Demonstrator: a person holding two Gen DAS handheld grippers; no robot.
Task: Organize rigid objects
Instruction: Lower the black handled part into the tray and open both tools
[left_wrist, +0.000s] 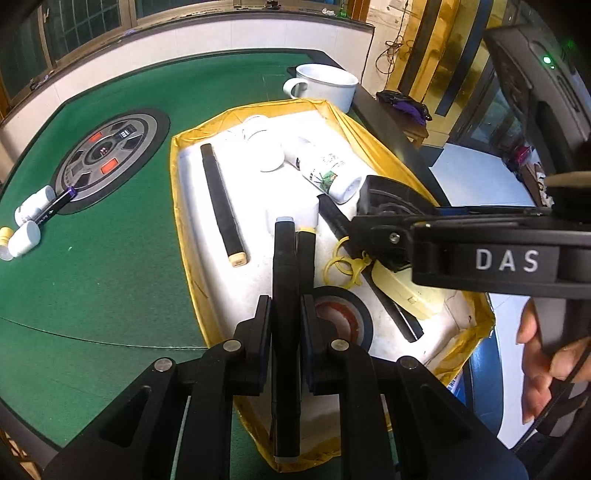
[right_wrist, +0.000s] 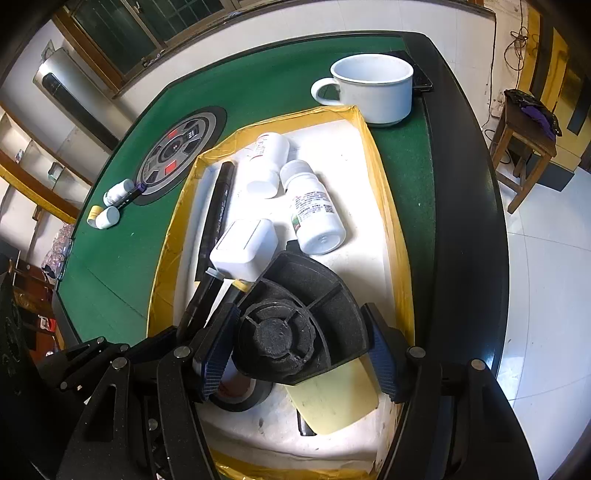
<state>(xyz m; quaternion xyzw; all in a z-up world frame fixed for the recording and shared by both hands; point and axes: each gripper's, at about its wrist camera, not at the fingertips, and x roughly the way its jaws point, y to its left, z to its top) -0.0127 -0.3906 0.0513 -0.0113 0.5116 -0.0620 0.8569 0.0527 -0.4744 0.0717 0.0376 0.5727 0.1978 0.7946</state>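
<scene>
on the far left of the green table (left_wrist: 110, 258), two small white bottles (left_wrist: 31, 221) and a purple-capped marker (left_wrist: 59, 202) lie together beside the round grey control panel (left_wrist: 107, 158) set in the felt. the purple-capped marker's long axis runs diagonally, its purple end toward the panel.

next comes the yellow-edged tray (left_wrist: 184, 229) with its white floor. a long black marker (left_wrist: 222, 206) lies near the tray's left wall, long axis running front to back, its tan cap toward the camera.

the left gripper (left_wrist: 286, 314) has its fingers closed on a black marker with a grey tip (left_wrist: 285, 295), held over the tray. that marker's long axis runs along the fingers, the grey tip pointing forward and down toward the tray floor. under it sits a roll of black tape (left_wrist: 360, 314).

further right in the tray lie a white case (right_wrist: 245, 249), a wide white bottle (right_wrist: 267, 162) and a labelled white bottle (right_wrist: 316, 210) on its side, cap toward the far end, base toward the camera.

the right gripper (right_wrist: 299, 347) has its fingers spread wide and clamped on the sides of a black ribbed fan-shaped part (right_wrist: 295, 325), held above the tray's near right end, over a pale yellow flat piece (right_wrist: 332, 398). a white mug (right_wrist: 373, 88) stands on the table beyond the tray's far right corner.
</scene>
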